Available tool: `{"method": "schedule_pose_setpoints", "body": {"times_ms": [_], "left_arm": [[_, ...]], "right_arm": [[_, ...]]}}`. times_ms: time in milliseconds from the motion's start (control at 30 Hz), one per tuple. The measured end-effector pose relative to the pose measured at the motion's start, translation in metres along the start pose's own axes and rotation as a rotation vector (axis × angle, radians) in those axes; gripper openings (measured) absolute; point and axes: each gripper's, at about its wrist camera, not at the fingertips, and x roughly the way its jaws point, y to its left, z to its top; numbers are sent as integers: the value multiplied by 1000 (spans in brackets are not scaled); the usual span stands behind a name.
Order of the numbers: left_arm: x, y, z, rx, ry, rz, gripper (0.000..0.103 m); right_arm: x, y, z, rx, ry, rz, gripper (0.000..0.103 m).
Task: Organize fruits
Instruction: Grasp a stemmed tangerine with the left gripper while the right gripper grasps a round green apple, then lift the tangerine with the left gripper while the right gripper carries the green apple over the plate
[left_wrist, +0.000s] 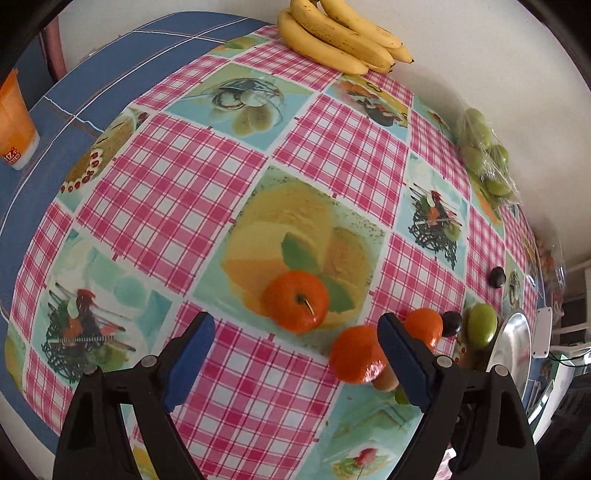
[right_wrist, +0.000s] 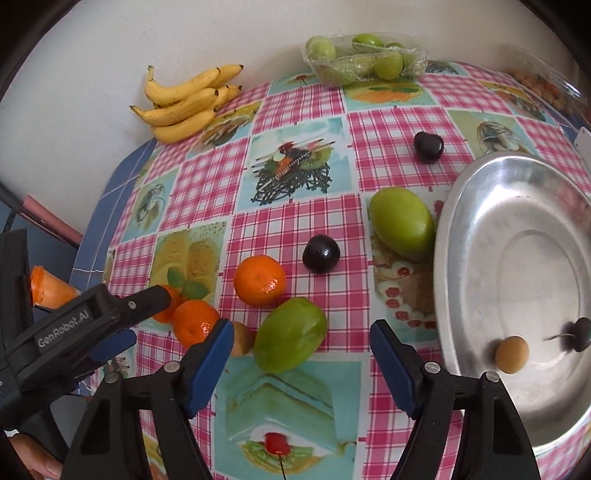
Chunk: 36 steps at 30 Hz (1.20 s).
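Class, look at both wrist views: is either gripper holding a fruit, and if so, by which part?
Nothing is held. The left gripper and the right gripper both stand open over the tablecloth, with no fruit touching their fingers.

Left wrist view: close above the table (left_wrist: 155, 177), angled steeply down toward the wall edge. Right wrist view: likewise, nearer the metal plate (right_wrist: 480, 206). Shared: bananas (left_wrist: 343, 37), mandarins (left_wrist: 295, 301).

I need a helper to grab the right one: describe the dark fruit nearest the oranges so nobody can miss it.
Start at the metal plate. Left of its rim lies a green fruit, and left of that the dark fruit, just up-right of an orange. It is round, glossy, near-black; the other dark one sits alone farther back.
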Motion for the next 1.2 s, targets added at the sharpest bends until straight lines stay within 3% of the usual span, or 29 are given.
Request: {"method": "schedule_pose_setpoints", "body": {"times_ms": [300,500,767,1033,1200], "left_arm": [[17,4,10,-6,21,11,68],[18,-1,11,23,22,-12,38],[6,-7,12,35,-18,-17,38],[-17,-36,6,99,-78,-55,38],[-24,-55,-2,143,-92,-63,38]], "right_arm": [[16,3,2,22,18,-2,53],[16,4,1,33,21,13,45],[-1,-2,4,38,-4,48,42],[-39,-7,7,12,-87,69,41],[-46,-17,6,22,-92,58,41]]}}
